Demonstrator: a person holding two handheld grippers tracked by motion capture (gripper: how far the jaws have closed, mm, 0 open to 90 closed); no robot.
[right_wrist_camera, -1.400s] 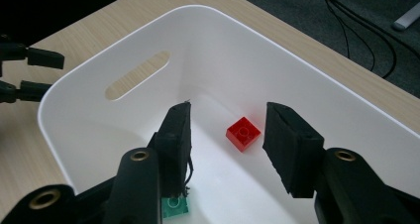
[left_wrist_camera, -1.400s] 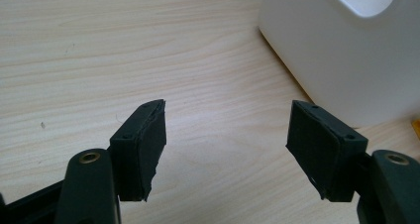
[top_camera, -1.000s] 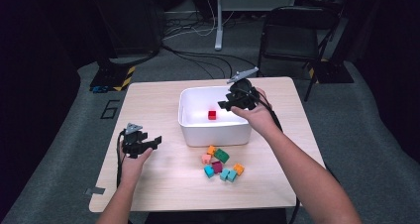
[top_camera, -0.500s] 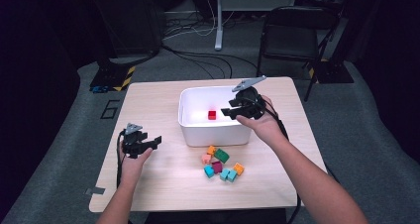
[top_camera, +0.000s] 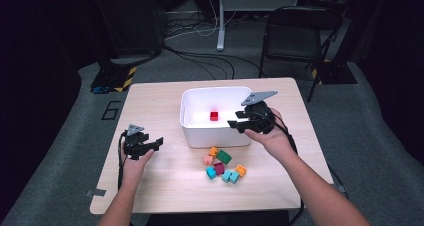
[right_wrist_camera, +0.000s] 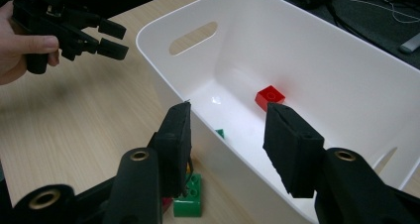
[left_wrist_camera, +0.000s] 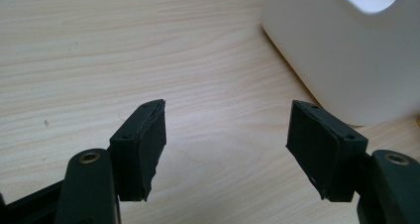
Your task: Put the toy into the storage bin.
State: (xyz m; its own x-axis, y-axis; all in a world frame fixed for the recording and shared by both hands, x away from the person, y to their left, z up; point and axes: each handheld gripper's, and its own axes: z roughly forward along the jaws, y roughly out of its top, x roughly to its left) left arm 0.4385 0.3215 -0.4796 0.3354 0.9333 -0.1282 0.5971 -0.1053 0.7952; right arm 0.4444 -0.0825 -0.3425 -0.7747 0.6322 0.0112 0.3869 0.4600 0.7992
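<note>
Right gripper view: right gripper [right_wrist_camera: 225, 149] empty, jaws apart, straddling bin [right_wrist_camera: 317, 50] rim; red block [right_wrist_camera: 270, 97] beyond.

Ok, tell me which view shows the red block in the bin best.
The right gripper view: the red block lies large and unobstructed on the floor of the white bin, studs visible. The high view shows it as a small red square inside the bin. In the left gripper view, the bin's outer wall hides it.

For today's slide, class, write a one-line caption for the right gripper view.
Empty right gripper straddling the near wall of a white plastic bin that holds a small red toy brick.
</note>
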